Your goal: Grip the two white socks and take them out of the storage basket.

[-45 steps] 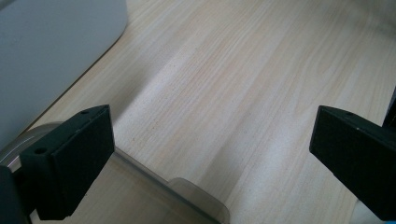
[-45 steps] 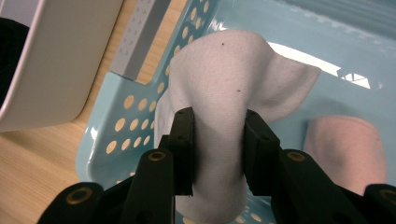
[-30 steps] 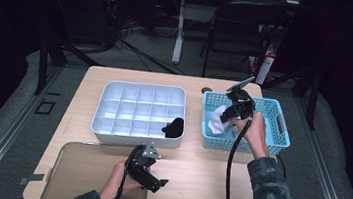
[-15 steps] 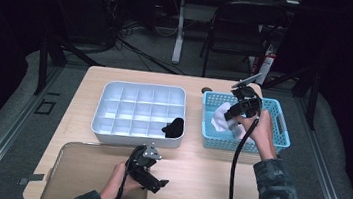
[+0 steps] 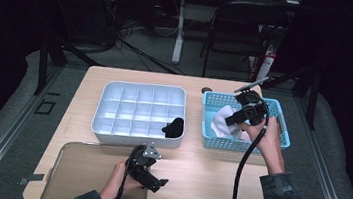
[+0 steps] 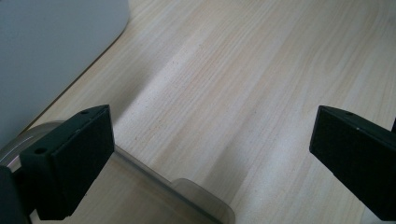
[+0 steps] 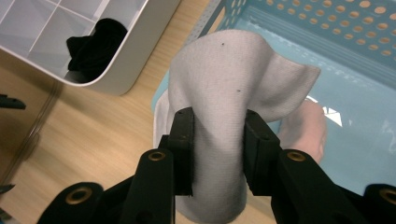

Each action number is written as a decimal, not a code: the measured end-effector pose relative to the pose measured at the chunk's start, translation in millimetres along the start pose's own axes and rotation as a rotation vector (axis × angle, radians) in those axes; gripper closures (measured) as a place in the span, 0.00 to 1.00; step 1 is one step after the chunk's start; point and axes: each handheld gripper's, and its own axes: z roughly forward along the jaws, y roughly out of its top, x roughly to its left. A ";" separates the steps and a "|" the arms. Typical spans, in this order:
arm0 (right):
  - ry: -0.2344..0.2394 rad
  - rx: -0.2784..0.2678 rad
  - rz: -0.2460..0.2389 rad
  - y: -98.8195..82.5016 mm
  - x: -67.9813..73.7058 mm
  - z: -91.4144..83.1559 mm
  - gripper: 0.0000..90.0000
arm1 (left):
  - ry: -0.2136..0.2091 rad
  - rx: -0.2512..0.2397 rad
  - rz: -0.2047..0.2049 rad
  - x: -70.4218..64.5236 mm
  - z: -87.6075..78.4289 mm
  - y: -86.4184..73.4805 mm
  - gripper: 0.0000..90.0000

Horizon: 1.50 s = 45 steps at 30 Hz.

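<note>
Right gripper (image 7: pixel 218 154) clamped on a white sock (image 7: pixel 233 84), now lifted higher above the blue basket (image 5: pixel 281 136) than a second ago, with the cloth clear of the basket floor and hanging over its left rim. Left gripper (image 6: pixel 210 154) unmoved, jaws wide apart with nothing between them, low over bare counter (image 6: pixel 261 74) beside the clear tray (image 5: pixel 81 169). Open counter between basket and white compartment box (image 5: pixel 111 122), a black sock (image 5: pixel 174 127) in its near right cell.

Black fingers (image 6: pixel 70 163) spread wide, wooden table (image 6: pixel 243 84), clear tray (image 6: pixel 187 200)
</note>
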 end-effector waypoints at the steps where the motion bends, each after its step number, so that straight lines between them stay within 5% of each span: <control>1: 0.001 -0.004 -0.008 -2.3 2.0 -1.4 0.76 | 0.000 -0.001 -0.002 0.5 0.0 -0.1 0.00; 13: 0.034 -0.006 -0.044 -30.6 22.5 0.0 0.76 | 0.005 0.000 -0.007 2.2 0.4 -0.4 0.00; 27: 0.086 0.012 -0.090 -61.1 49.3 22.6 0.76 | 0.011 0.001 -0.004 0.9 0.6 -0.1 0.00; 45: 0.106 0.123 -0.098 -95.5 63.9 82.9 0.75 | 0.002 -0.004 -0.007 -2.2 1.3 0.6 0.00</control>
